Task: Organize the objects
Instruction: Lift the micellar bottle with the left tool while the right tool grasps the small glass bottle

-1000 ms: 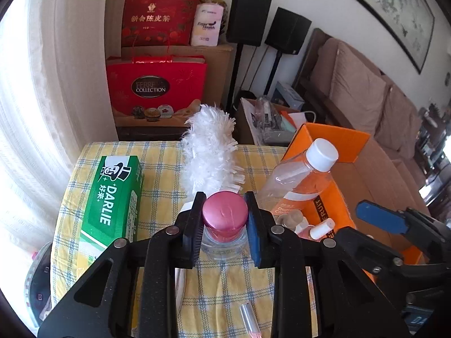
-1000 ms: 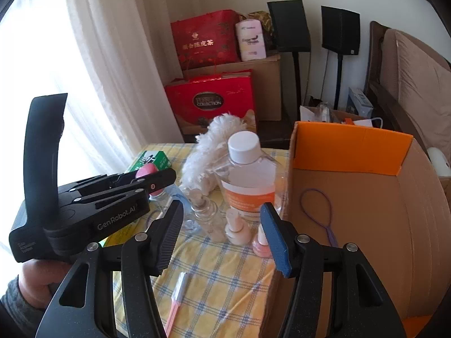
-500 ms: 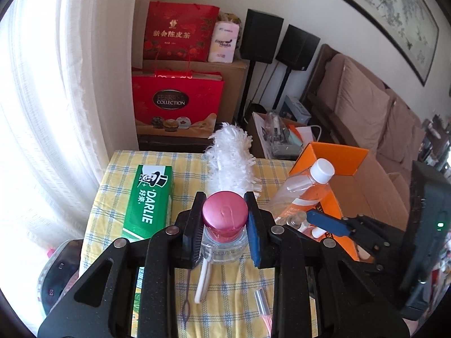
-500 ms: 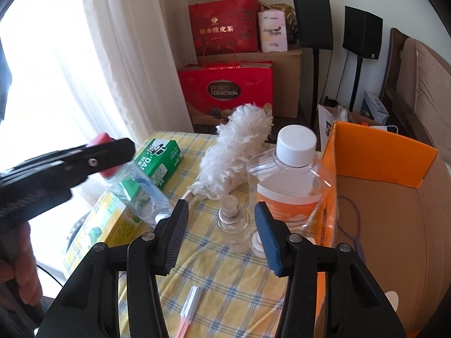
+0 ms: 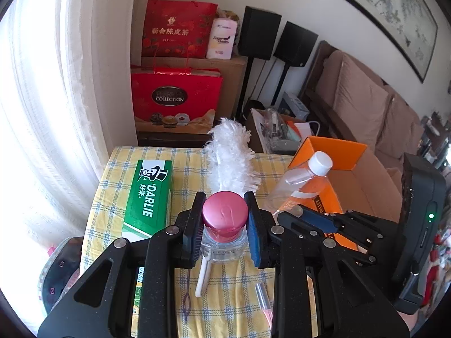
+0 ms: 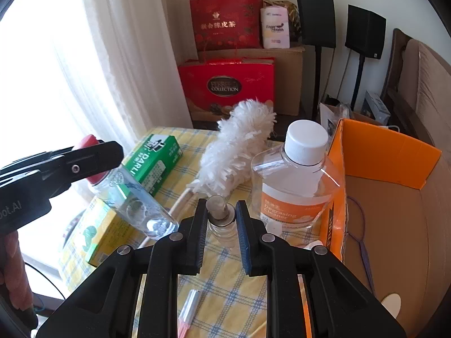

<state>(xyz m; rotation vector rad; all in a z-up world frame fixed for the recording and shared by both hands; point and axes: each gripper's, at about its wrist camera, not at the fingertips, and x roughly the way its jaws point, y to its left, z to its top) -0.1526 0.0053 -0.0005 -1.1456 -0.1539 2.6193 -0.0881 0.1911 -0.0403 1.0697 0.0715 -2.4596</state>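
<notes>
Both grippers pitched down over table (image 5: 180, 169). Left gripper (image 5: 225, 224) clamped on pink cap of jar (image 5: 225, 219), jar lifted clear, tilted; box (image 5: 355, 186) at 3 o'clock of it, duster (image 5: 229, 157) at 12. Since a second ago: jar risen off cloth, more table visible below. Right gripper (image 6: 219, 219) has just been closing, now pinching neck of small bottle (image 6: 218, 211) standing on cloth, big cleaner bottle (image 6: 296, 180) at its 2 o'clock.

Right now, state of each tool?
Left tool: closed on the pink-capped jar, lifted off the table.
Right tool: jaws have just been closing, now gripping the small glass bottle at its neck.
</notes>
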